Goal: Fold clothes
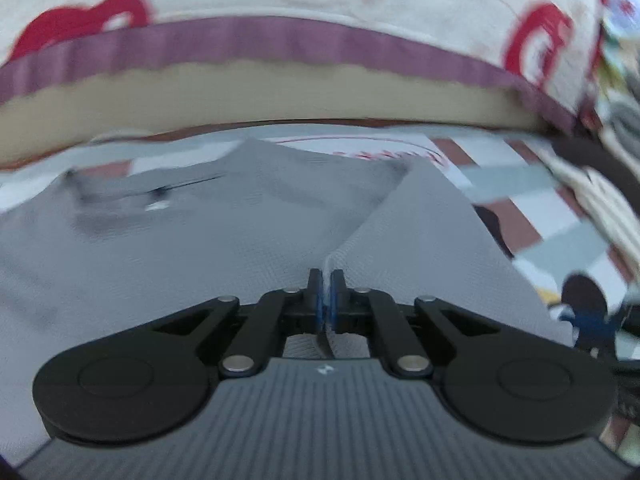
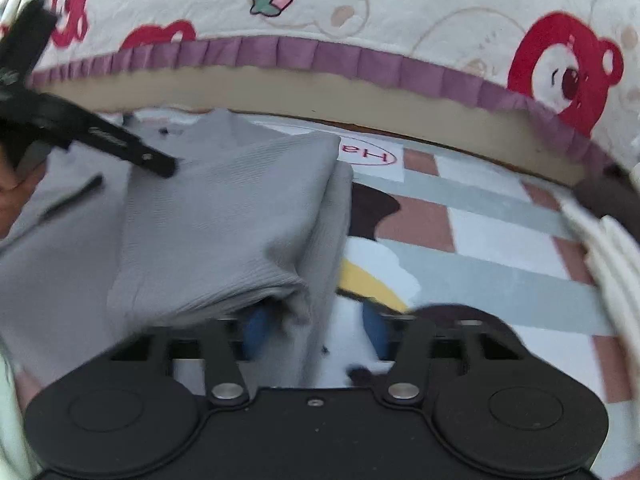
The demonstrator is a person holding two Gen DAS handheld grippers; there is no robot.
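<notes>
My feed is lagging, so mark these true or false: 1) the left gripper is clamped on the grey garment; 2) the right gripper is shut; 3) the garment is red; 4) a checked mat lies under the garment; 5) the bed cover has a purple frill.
1) True: the left gripper is shut on a fold of the grey garment.
2) False: the right gripper is open, with cloth draped between its fingers.
3) False: the garment is grey.
4) True: a checked mat shows beside and beneath it.
5) True: the bed cover ends in a purple frill.
</notes>
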